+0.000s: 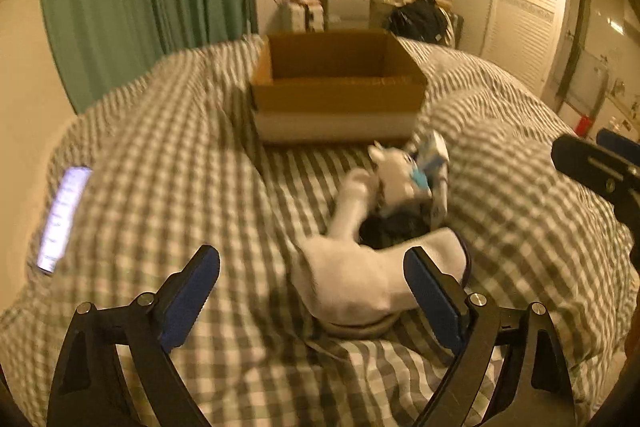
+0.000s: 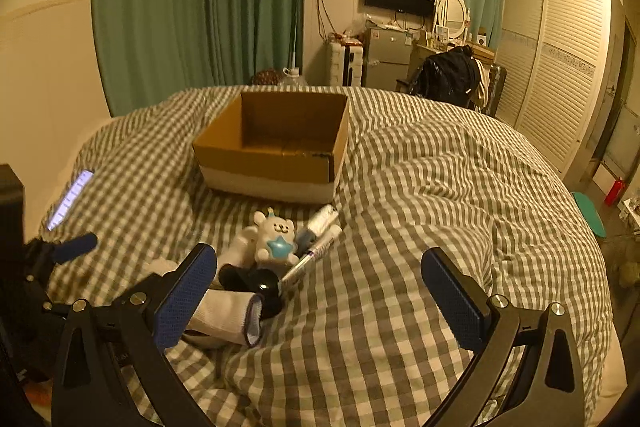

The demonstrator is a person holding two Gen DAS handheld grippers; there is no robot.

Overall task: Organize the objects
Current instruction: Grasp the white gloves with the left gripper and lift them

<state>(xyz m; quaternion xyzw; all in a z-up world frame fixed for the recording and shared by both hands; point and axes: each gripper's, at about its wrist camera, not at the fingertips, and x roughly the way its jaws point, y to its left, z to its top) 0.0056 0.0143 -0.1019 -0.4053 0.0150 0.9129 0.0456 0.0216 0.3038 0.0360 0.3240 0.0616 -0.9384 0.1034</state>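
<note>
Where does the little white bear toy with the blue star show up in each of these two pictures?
Left wrist view: the bear toy is blurred, right of centre, just in front of the cardboard box.
Right wrist view: the bear toy is sharp, left of centre, below the box, beside two pens.
Shared landmark: the open cardboard box on the checked bedcover, with the toy close to its near side.

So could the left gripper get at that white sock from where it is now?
Probably yes. The left gripper is open, and the white sock lies right ahead between its fingers on the checked duvet, with nothing covering its near end.
</note>
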